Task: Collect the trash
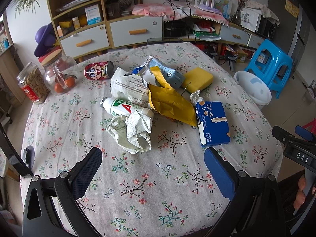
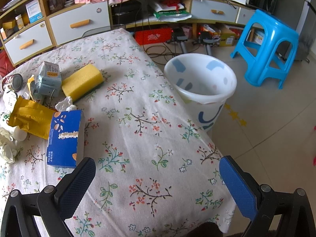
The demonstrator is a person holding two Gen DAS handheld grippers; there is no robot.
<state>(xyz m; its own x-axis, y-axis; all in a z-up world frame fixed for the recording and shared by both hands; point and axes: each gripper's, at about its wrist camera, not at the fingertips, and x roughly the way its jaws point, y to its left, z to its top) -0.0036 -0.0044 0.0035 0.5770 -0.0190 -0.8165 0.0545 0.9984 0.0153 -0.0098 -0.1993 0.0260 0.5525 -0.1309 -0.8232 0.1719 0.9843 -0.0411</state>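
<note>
Right wrist view: right gripper (image 2: 157, 175) spread wide, empty, over bare cloth near the table edge (image 2: 215, 148). Blue box (image 2: 65, 138) just ahead-left of the left finger, long axis running roughly along the fingers. White bin (image 2: 221, 100) on the floor off the right edge. Left gripper (image 1: 153, 165) likewise spread and empty, facing crumpled paper (image 1: 132, 132), box ahead-right. Probably nearer to the right hand, and on the bin side.
</note>
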